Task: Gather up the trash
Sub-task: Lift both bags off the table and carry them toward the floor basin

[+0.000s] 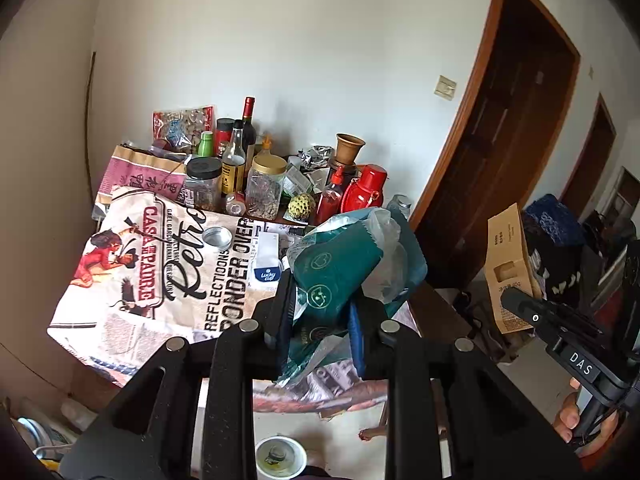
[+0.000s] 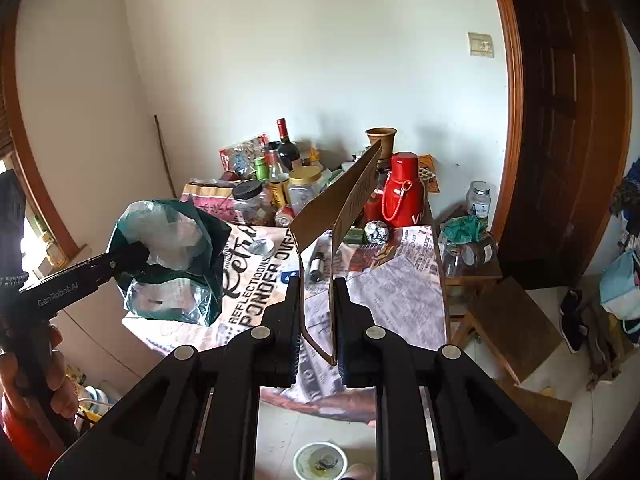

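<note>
**Both Hands Full Above a Cluttered Surface**

In the left wrist view, the left gripper [image 1: 320, 312] fills the lower middle of the frame, clamped on a crumpled green plastic bag [image 1: 352, 264] held in the air over the newsprint-patterned cloth [image 1: 160, 272] that covers the surface. Jars and bottles [image 1: 240, 172] crowd the upper middle, against the wall. At the far right of that frame the right gripper [image 1: 516, 300] pinches a brown cardboard sleeve [image 1: 508, 264], a hand [image 1: 576, 416] on its handle below.

In the right wrist view, the bag [image 2: 172, 264] hangs at centre left, and the cardboard sleeve [image 2: 340, 216] rises from the gripper [image 2: 318, 320] in the middle, its jaws closed on the sleeve's lower edge. A used paper cup [image 2: 320, 462] sits at the bottom centre, not yet collected.

The risks look plain enough. The bag is slick and loosely bunched, so it could slide free or shed what is inside. The sleeve, held only at one edge, could pivot or drop. Either swinging load might clip the tall bottles on the crowded surface.
</note>
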A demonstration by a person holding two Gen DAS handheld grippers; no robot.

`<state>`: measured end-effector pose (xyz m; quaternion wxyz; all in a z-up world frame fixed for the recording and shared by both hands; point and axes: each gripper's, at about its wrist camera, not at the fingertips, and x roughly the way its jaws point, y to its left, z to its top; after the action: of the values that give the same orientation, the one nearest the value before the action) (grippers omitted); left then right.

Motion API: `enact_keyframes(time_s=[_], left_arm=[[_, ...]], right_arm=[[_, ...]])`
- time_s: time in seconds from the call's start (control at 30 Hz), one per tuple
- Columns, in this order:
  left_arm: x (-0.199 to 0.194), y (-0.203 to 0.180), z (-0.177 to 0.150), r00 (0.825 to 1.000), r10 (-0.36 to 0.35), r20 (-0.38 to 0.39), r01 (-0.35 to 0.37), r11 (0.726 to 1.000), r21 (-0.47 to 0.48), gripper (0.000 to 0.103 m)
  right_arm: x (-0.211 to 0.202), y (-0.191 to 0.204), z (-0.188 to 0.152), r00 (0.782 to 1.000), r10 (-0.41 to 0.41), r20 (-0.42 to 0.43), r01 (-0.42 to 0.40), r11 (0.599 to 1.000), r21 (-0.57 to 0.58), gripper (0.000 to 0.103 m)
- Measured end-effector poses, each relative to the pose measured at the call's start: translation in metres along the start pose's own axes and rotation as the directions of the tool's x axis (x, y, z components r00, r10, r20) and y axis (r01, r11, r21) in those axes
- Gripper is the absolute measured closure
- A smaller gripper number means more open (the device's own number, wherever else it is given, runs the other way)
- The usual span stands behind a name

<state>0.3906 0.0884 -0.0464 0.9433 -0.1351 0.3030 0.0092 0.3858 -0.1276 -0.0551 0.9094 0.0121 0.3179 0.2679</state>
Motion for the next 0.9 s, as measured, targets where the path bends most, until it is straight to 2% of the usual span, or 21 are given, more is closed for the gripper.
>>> enact_keyframes(time_s=[0.3, 0.47, 0.7, 0.9], left_arm=[[-0.073, 0.030, -0.056, 0.997, -0.044, -0.065, 0.047, 0.998, 0.033, 0.080], [-0.103, 0.038, -0.082, 0.995, -0.046, -0.083, 0.051, 0.997, 0.058, 0.079], [-0.114, 0.053, -0.113, 0.988, -0.054, -0.148, 0.062, 0.997, 0.053, 0.079], [-0.096, 0.064, -0.140, 0.975, -0.027, -0.221, 0.033, 0.999, 0.021, 0.079]], right_arm=[[-0.039, 0.065, -0.057, 0.998, -0.035, -0.042, 0.037, 0.998, 0.042, 0.090], [-0.058, 0.093, -0.084, 0.996, -0.047, -0.071, 0.050, 0.998, 0.047, 0.090], [-0.067, 0.115, -0.112, 0.990, -0.050, -0.130, 0.058, 0.997, 0.056, 0.090], [-0.047, 0.115, -0.135, 0.975, -0.040, -0.216, 0.049, 0.998, 0.034, 0.090]])
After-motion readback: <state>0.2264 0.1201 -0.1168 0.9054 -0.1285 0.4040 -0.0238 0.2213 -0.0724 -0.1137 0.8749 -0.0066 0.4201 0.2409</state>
